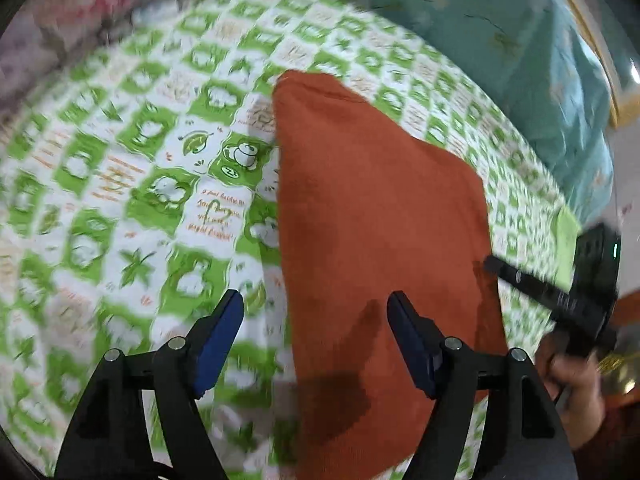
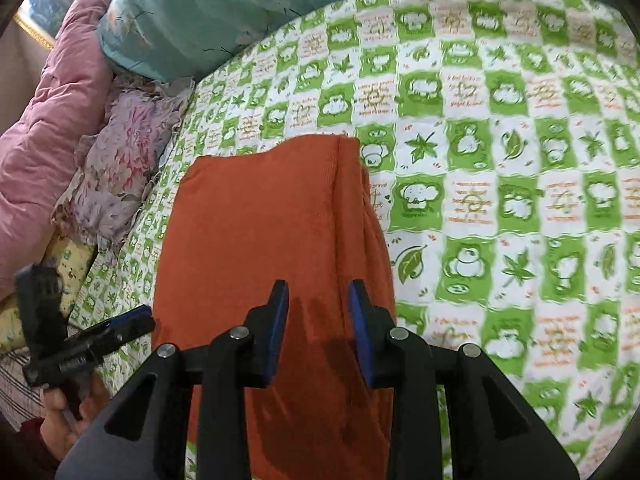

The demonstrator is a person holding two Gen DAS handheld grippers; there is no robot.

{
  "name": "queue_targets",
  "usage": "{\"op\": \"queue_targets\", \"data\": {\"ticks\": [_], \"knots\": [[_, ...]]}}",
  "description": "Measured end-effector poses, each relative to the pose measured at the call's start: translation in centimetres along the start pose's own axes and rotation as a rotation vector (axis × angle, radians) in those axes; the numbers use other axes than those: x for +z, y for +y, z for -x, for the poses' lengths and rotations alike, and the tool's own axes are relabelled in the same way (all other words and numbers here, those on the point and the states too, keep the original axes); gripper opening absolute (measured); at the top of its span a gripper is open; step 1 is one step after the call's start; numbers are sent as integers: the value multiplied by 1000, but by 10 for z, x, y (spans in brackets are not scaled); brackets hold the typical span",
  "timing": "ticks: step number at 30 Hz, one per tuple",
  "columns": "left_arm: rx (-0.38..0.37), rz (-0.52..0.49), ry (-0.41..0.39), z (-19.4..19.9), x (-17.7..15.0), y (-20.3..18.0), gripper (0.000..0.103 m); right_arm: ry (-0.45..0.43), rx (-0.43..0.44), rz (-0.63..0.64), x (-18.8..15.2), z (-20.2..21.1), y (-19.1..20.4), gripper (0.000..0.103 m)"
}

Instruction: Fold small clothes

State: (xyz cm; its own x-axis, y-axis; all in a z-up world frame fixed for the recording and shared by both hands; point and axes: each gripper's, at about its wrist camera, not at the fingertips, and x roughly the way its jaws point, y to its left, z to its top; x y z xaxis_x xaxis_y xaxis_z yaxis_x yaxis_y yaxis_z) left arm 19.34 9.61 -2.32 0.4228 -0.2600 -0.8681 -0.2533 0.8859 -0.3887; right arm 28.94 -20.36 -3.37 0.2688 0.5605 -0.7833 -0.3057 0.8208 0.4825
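A rust-orange garment [image 1: 380, 232] lies flat as a folded rectangle on the green-and-white patterned bedsheet [image 1: 132, 184]. My left gripper [image 1: 316, 300] is open and empty; its right finger hangs over the garment's near part and its left finger over the sheet. The garment also shows in the right wrist view [image 2: 264, 232], with a folded edge along its right side. My right gripper [image 2: 318, 292] is open and empty above the garment's near end. Each gripper also shows in the other's view: the right one [image 1: 552, 292] beside the garment, the left one [image 2: 100, 332] at the lower left.
A teal quilt [image 2: 200, 12] lies along the far edge of the bed. A pink duvet [image 2: 44, 128] and a floral pillow [image 2: 124, 172] sit at the left. The patterned sheet [image 2: 500, 184] spreads to the right of the garment.
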Motion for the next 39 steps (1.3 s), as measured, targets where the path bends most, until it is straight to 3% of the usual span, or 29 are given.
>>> {"op": "queue_targets", "data": {"ticks": [2, 3, 4, 5, 6, 8, 10, 14, 19, 25, 29, 34, 39], "knots": [[-12, 39, 14, -13, 12, 10, 74, 6, 2, -20, 0, -5, -4, 30], [-28, 56, 10, -17, 16, 14, 72, 2, 3, -21, 1, -5, -5, 13], [-54, 67, -1, -21, 22, 15, 66, 0, 3, -18, 2, -5, -5, 7], [-85, 67, -5, -23, 26, 15, 42, -7, 26, -16, 3, -2, -6, 7], [-105, 62, 1, -26, 30, 12, 37, -29, 56, -12, 5, 3, -5, 6], [-64, 12, -16, -24, 32, 1, 31, -66, 75, 12, 7, 13, -4, 6], [-22, -30, -42, -24, 29, -8, 30, -79, 60, 14, 8, 17, -8, 6], [49, -56, -46, -32, 24, -12, 32, 9, 5, -32, 1, -11, -29, 5], [140, -114, -66, -33, 15, -23, 34, 11, -58, 22, 0, -18, -19, 5], [153, -112, -51, -33, 15, -25, 39, 11, -57, -11, -1, -20, -23, 5], [137, -130, -53, -7, 5, -25, 38, -8, -8, -61, -2, 1, -23, 16], [76, -144, -42, 30, -35, -19, 35, -70, 17, -26, -25, 40, -15, 16], [111, -167, -5, 37, -76, -17, 37, -43, 46, 74, -60, 47, 4, 16]]}}
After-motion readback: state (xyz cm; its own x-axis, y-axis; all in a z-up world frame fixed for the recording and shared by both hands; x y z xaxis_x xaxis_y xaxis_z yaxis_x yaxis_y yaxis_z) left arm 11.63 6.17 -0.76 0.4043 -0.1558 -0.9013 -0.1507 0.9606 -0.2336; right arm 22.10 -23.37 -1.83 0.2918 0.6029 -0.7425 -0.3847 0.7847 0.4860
